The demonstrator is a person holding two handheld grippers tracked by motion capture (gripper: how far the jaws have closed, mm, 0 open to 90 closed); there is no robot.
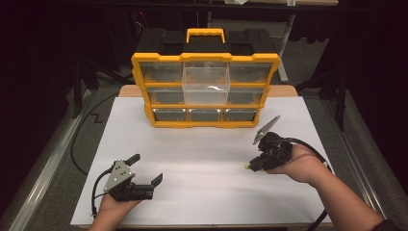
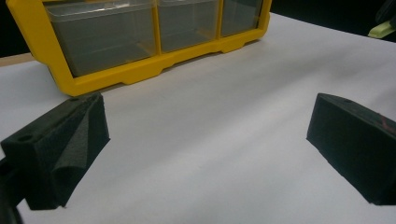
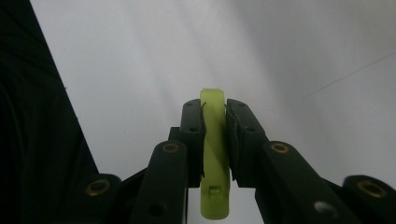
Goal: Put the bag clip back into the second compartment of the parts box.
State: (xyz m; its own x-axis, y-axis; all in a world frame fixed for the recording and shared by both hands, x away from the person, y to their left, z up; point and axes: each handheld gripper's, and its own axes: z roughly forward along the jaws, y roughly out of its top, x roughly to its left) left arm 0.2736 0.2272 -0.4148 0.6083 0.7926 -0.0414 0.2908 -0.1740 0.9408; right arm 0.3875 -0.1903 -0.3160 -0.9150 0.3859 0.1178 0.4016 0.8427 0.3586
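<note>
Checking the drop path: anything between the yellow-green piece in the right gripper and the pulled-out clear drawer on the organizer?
Nothing visible. The right gripper is shut on the yellow-green piece, and only bare white table lies between it and the organizer. The clear drawer sticks out of the middle column with its top open. The left gripper is off to the side, open.

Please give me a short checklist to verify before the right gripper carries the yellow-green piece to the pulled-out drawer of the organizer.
1. Grip: right gripper is shut on the yellow-green piece, held between both jaws: ok.
2. Target: the clear drawer in the middle of the yellow organizer is pulled out: ok.
3. Drawer contents: cannot tell.
4. Path: the white table surface between the piece and the organizer is bare: ok.
5. Left gripper is open, low at the near left, apart from the path: ok.
6. Other drawers look pushed in: ok.
</note>
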